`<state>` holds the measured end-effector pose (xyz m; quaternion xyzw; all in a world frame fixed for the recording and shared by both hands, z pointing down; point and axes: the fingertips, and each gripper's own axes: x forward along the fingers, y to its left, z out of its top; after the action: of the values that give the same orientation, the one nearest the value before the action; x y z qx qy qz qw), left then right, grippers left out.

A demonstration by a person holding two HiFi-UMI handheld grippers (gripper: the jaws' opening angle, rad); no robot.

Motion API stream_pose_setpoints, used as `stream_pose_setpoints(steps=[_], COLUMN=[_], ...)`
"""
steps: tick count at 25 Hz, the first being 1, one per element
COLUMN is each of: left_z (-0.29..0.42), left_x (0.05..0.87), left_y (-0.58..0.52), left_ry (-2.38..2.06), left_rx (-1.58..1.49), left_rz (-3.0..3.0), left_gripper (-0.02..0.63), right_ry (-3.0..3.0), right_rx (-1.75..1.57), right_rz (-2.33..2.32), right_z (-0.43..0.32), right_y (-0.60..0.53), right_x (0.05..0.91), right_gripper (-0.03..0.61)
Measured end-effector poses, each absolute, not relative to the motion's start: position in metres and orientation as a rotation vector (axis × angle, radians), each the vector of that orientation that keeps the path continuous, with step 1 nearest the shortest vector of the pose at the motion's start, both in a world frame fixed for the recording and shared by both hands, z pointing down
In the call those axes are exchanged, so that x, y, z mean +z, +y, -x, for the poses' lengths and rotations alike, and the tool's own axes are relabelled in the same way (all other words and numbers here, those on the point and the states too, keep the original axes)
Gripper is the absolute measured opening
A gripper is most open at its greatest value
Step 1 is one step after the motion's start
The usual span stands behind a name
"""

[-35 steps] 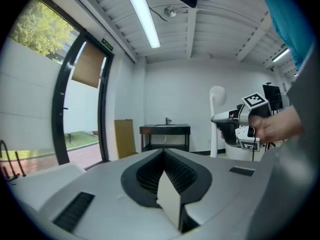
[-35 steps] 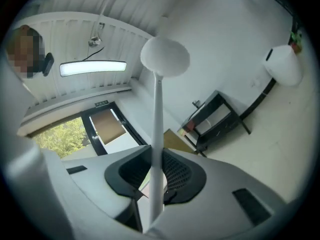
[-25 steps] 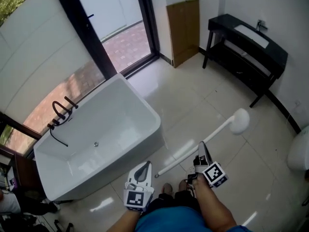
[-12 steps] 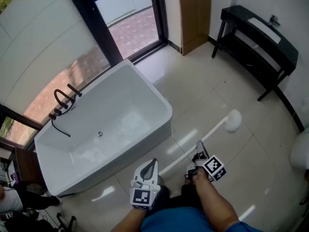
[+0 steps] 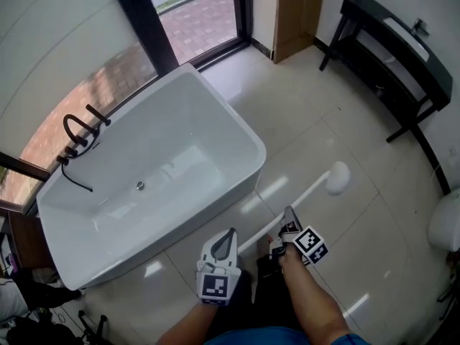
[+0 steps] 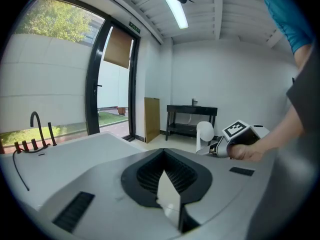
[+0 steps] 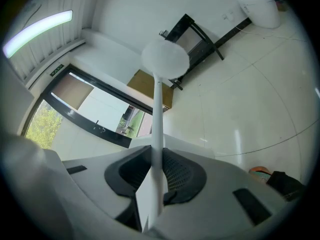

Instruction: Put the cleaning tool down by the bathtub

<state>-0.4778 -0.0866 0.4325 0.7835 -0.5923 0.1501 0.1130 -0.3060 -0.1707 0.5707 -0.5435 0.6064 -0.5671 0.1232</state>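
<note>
The cleaning tool (image 5: 310, 190) is a long white stick with a round white head (image 5: 338, 178). It slants over the tiled floor to the right of the white bathtub (image 5: 237, 128). My right gripper (image 5: 287, 221) is shut on the stick's lower part; in the right gripper view the handle (image 7: 157, 119) runs out from between the jaws to the head (image 7: 165, 59). My left gripper (image 5: 228, 237) is beside it near the tub's front corner, shut with nothing in it (image 6: 167, 184). The left gripper view shows the tub rim (image 6: 75, 151) and the right gripper (image 6: 240, 139).
A black faucet (image 5: 75, 139) stands on the tub's far left rim. A black washstand (image 5: 402, 49) lines the right wall, a brown board (image 5: 302, 9) leans in the corner, and a toilet (image 5: 445, 225) is at the right edge. Dark-framed glass doors (image 5: 144, 27) lie behind the tub.
Both grippers and the tool have sunk toward the floor and come closer to the tub's near corner. The right gripper's grip on the handle is unchanged.
</note>
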Motion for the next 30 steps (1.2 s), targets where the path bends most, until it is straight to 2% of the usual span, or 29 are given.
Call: stream_pose_setpoints(steps=[9, 21, 22, 24, 25, 27, 30], left_z=[0.466, 0.507, 0.509, 0.508, 0.507, 0.507, 0.512], left_x=[0.547, 0.606, 0.607, 0.608, 0.609, 0.614, 0.626], left_y=[-0.132, -0.141, -0.14, -0.14, -0.141, -0.139, -0.127], left_ry=[-1.736, -1.816, -1.821, -1.831, -1.836, -1.831, -1.796], left_rx=[0.348, 0.419, 0.416, 0.409, 0.397, 0.388, 0.395], left_rz=[-2.174, -2.065, -2.058, -2.055, -2.05, -2.033, -2.001], left_gripper=[-0.002, -0.002, -0.002, -0.002, -0.002, -0.002, -0.002], right_ry=[1.661, 1.534, 1.536, 1.579, 1.616, 1.702, 1.773], right_rx=[-1.836, -2.029, -2.053, -2.092, -2.106, -2.107, -2.09], right_rz=[1.67, 1.671, 1.652, 1.598, 1.577, 1.562, 1.547], right_z=[0.311, 0.367, 0.375, 0.39, 0.395, 0.399, 0.398], right_y=[-0.209, -0.237, -0.239, -0.244, -0.246, -0.246, -0.23], right_x=[0.732, 0.846, 0.852, 0.863, 0.866, 0.868, 0.861], right_gripper=[0.092, 0.097, 0.106, 0.21, 0.24, 0.25, 0.211])
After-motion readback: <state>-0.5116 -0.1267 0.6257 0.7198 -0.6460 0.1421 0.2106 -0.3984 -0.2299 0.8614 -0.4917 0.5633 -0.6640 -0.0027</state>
